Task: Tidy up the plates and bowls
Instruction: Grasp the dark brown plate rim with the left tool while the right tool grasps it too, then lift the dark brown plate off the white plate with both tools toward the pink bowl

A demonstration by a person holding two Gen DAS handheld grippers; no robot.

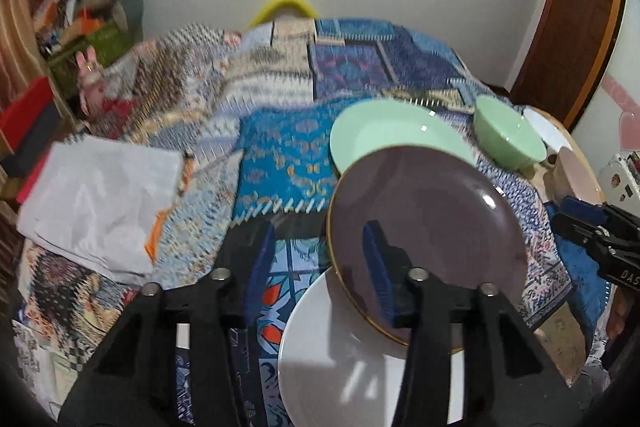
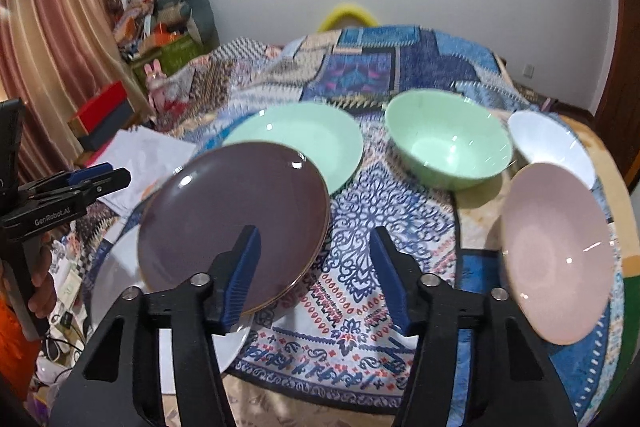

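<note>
Dishes lie spread over a patterned cloth (image 2: 360, 211) on the table, apparently set out for sorting by kind.

The brown plate (image 2: 236, 223) rests tilted, its near edge propped on a white plate (image 2: 116, 275) and its far edge overlapping a green plate (image 2: 304, 135); the overlap looks like loose laying-out, not a finished stack. A green bowl (image 2: 448, 147) stands upright beside the green plate, a white bowl (image 2: 548, 143) just beyond it, and a pink plate (image 2: 556, 255) lies near the right edge.

Left claw (image 1: 320, 267): jaws parted, holding nothing; one finger over the brown plate, the other over cloth, so it straddles that plate's rim without contact.

Right claw (image 2: 316, 275): jaws parted, empty, above the cloth beside the brown plate.

Judgement: both claws are positioned for a first pickup, the brown plate being the likeliest target. Its tilt leaves a raised rim that should accept a pinch.
</note>
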